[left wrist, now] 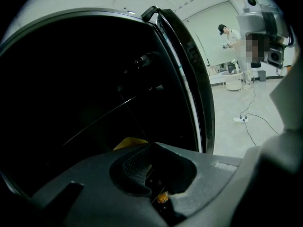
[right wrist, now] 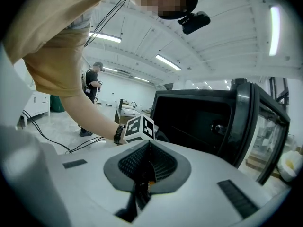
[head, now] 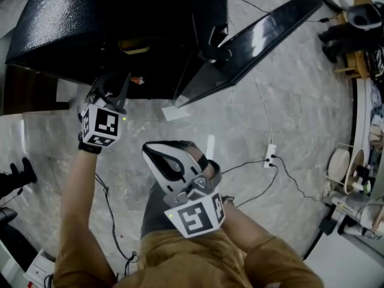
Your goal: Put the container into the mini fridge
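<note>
Right gripper (head: 168, 158) hangs close to the body, jaws together, empty. Left gripper (head: 111, 89) is at the fridge (head: 90, 23) mouth, closed on nothing. The yellow container (left wrist: 130, 142) looks to be already inside, near the front edge. I'd back straight out, then swing the door (head: 264, 35) shut.

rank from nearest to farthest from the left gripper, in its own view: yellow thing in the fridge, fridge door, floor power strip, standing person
1. yellow thing, just past the jaws, inside the mini fridge.
2. fridge door, open, on the right.
3. power strip, on the floor beyond the door.
4. person, standing far back at right.
</note>
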Motion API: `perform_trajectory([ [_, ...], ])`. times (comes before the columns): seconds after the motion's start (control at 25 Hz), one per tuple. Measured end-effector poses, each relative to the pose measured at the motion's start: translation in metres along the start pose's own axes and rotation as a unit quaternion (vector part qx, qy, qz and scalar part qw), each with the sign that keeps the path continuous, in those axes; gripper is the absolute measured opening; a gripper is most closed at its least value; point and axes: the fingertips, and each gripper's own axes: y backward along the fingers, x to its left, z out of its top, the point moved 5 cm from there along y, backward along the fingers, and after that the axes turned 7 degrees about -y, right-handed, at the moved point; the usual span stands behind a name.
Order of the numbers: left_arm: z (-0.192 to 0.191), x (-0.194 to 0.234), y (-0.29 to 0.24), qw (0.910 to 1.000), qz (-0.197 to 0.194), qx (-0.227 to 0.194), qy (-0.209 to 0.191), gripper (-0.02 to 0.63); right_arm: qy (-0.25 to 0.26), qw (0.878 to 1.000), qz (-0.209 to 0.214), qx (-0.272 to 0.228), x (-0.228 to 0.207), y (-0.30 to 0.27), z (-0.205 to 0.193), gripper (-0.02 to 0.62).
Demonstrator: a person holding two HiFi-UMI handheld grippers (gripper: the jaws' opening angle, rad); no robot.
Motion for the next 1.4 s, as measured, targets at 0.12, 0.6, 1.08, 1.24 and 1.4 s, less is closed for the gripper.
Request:
perform_trajectory([
  [0.12,0.003,-0.006,0.014,0.9999,0.004,-0.003,0.01,0.003,0.006,1.0,0.0,-0.003,0.004,0.005,0.005,0.002],
  [0.6,0.019,-0.005,0.086,0.997,0.037,0.0,0.068,0.003,0.031,0.999,0.014,-0.026,0.019,0.018,0.049,0.002],
  [1.08,0.053,-0.009,0.124,0.9936,0.064,-0.016,0.092,0.002,0.051,0.998,0.01,-0.025,0.009,0.031,0.059,0.002],
  [1.24,0.067,-0.015,0.136,0.9933,0.061,-0.017,0.097,0.003,0.054,0.998,0.009,-0.037,0.007,0.041,0.074,0.002],
  [1.4,0.085,-0.018,0.154,0.9922,0.069,-0.022,0.101,0.003,0.062,0.997,0.006,-0.047,0.002,0.053,0.087,0.002],
])
